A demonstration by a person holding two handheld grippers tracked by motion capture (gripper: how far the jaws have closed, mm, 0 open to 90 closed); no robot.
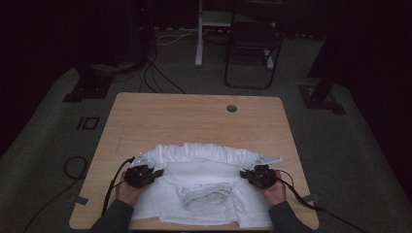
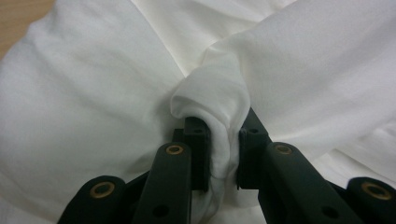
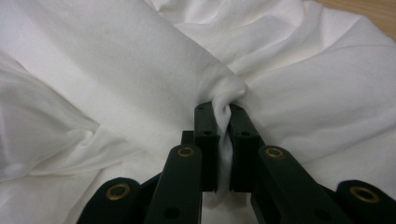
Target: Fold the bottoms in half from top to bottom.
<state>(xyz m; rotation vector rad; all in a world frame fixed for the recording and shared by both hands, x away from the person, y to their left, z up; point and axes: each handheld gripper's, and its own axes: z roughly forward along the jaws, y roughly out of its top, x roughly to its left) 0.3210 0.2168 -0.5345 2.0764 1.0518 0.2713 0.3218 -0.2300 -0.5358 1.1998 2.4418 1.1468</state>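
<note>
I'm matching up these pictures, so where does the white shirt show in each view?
High view: white shirt spread on the near half of the table.
Left gripper view: a fold of it pinched in the left gripper.
Right gripper view: a fold pinched in the right gripper.
Shared landmark: the wooden tabletop.

1. The room is dim, and the far wall is too dark to make out.
2. A grey floor (image 1: 340,145) lies all around the wooden bench (image 1: 194,116).
3. A black chair (image 1: 252,46) stands behind.
4. Black cables (image 1: 155,77) trail across the floor.
</note>
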